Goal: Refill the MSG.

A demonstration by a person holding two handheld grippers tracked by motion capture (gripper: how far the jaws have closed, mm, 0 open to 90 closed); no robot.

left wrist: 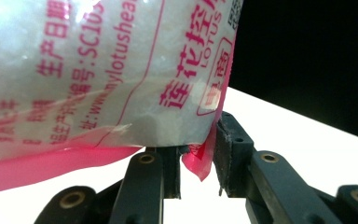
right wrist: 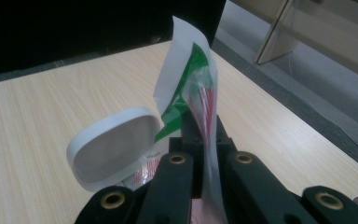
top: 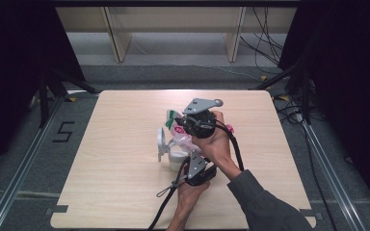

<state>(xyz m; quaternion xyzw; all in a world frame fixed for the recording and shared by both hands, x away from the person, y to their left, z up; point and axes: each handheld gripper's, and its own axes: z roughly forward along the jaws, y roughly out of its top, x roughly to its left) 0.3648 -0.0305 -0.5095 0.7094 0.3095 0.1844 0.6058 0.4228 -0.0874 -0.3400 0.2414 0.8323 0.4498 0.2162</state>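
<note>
**A:** Looks like a pour being set up? Right tool (right wrist: 204,126) clenched on the green-and-white top edge of the clear plastic pouch of white granules with pink print (top: 179,132). Holding it up just over the small white plastic tub (top: 176,159) on the pale wooden surface (top: 115,183), with the rounded white flip lid (right wrist: 114,149) tipped open beside it.

**B:** Yep, reading it the same. Left tool (left wrist: 196,154) sits down at the pouch's pink bottom corner with loose jaws. Corner hanging in the gap, not pinched as far as can be seen.

**A:** So what next?

**B:** Probably needs a firm nip on that corner with the left, then a slow lift to tip the pouch, keeping the top aimed at the tub mouth. Floppy bag over a small opening, so easy to spill.

**A:** Anything hard to make out?

**B:** Can't tell whether the pouch top is cut or sealed. Tub interior blocked by hands and pouch from above, so no idea how full. Print cut off too, so not guessing at the contents.
</note>
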